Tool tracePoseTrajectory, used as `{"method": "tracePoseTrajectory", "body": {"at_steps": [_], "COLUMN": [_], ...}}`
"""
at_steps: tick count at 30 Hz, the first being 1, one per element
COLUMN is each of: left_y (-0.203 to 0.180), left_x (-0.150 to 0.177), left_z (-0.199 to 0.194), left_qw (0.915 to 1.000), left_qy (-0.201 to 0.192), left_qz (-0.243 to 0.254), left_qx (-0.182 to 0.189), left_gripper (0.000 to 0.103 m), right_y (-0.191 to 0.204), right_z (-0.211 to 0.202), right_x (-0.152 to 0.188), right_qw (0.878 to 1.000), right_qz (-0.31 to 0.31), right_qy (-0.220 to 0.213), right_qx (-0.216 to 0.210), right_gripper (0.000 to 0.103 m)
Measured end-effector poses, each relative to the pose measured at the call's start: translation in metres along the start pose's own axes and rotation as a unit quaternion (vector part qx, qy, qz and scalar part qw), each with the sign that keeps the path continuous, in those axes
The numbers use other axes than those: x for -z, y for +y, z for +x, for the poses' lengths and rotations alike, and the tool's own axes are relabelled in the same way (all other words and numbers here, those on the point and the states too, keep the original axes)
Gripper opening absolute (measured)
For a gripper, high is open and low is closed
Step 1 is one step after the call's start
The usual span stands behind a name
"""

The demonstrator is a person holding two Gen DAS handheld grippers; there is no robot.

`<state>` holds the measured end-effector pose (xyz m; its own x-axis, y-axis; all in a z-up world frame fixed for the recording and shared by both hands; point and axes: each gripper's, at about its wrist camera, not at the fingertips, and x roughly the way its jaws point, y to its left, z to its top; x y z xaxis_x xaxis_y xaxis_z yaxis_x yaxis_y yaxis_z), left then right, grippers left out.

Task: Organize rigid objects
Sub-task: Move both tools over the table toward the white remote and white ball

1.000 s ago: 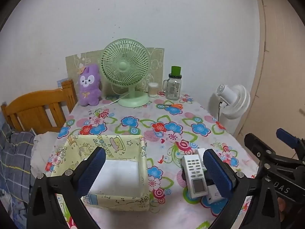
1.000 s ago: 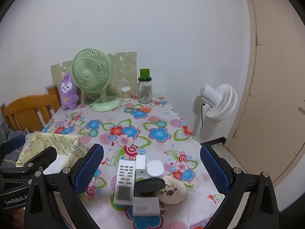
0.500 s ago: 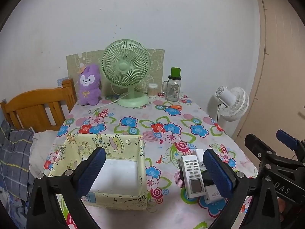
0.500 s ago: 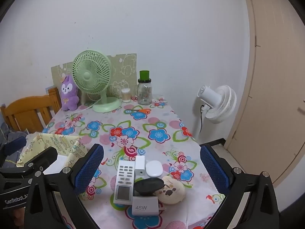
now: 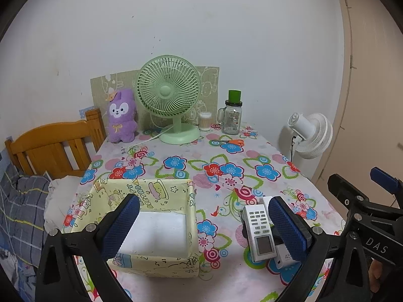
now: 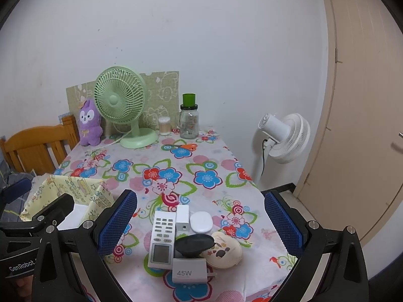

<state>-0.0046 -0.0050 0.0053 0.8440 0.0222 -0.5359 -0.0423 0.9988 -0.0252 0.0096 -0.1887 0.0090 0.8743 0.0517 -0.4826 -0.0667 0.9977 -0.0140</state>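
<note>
A yellow patterned box (image 5: 148, 229) stands open on the flowered tablecloth, with only a white bottom showing inside. To its right lies a cluster: a white remote (image 6: 162, 241), a white 45W charger (image 6: 188, 270), a small white adapter (image 6: 182, 217), a white oval case (image 6: 201, 222), a black oval piece (image 6: 194, 244) and a cream round compact (image 6: 223, 253). My left gripper (image 5: 204, 229) hovers open over the box's right side. My right gripper (image 6: 200, 224) hangs open above the cluster. Both hold nothing.
At the back stand a green desk fan (image 5: 168, 98), a purple plush (image 5: 122, 115), a glass jar with a green lid (image 5: 232, 114), a cotton swab pot (image 5: 205, 120) and orange scissors (image 5: 230, 142). A wooden chair (image 5: 53, 146) is left, a white floor fan (image 6: 284, 138) right.
Both grippers have risen and pulled back slightly, so the box and the cluster sit a little lower and farther. Nothing on the table has moved.
</note>
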Motion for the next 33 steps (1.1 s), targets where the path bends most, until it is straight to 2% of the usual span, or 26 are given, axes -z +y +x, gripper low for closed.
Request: {"method": "tracePoseTrajectory", "body": {"at_steps": [12, 33], "left_y": [0.0004, 0.0076], "left_x": [0.0036, 0.0058], "left_z": [-0.0014, -0.0027], "left_qw": [1.0000, 0.9996], "left_qy": [-0.006, -0.009], "left_qz": [-0.001, -0.010], "left_qx": [-0.001, -0.025], "left_gripper": [0.103, 0.103], "right_y": [0.0006, 0.0042], "right_z": [0.0005, -0.0016], "right_x": [-0.0013, 0.0012], "right_qw": [1.000, 1.000], "right_qz": [0.006, 0.002], "right_qy": [0.003, -0.002], "right_qx": [-0.005, -0.010], "right_gripper": [0.102, 0.102]}}
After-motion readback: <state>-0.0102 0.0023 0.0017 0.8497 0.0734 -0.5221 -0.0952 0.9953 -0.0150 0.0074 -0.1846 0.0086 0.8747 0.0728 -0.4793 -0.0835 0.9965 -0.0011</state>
